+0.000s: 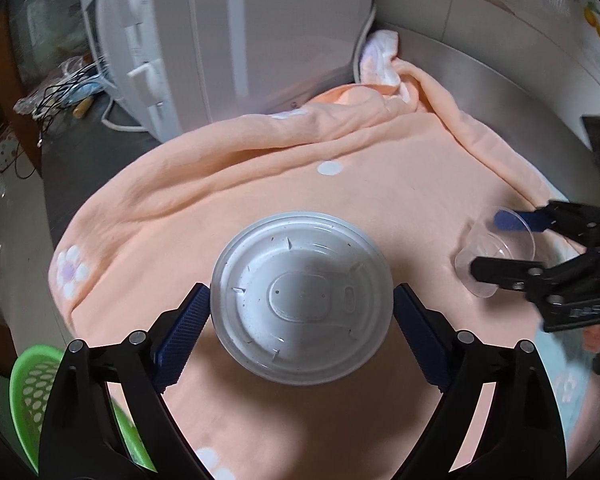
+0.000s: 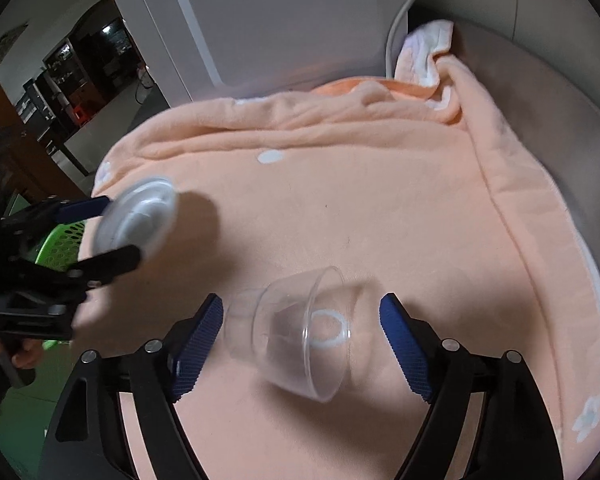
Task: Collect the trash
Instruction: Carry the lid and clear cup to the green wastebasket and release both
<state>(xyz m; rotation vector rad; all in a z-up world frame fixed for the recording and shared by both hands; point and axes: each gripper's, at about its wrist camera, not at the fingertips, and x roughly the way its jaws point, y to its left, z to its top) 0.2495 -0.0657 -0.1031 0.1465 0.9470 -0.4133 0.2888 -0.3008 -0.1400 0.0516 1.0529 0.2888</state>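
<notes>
My left gripper (image 1: 302, 312) is shut on a round white plastic lid (image 1: 302, 298), its blue pads pressing the lid's two edges, held above the peach blanket (image 1: 260, 184). The lid also shows in the right wrist view (image 2: 138, 216), lifted at the left. A clear plastic cup (image 2: 300, 332) lies on its side on the blanket. My right gripper (image 2: 302, 344) is open, one pad on each side of the cup, apart from it. In the left wrist view the cup (image 1: 496, 256) lies at the right between the right gripper's fingers (image 1: 504, 274).
A green perforated basket (image 1: 32, 396) sits low at the left, also in the right wrist view (image 2: 62, 244). A white appliance (image 1: 236, 40) stands behind the blanket with its cord. A folded cloth (image 1: 380, 56) lies at the back. Tiled wall at the right.
</notes>
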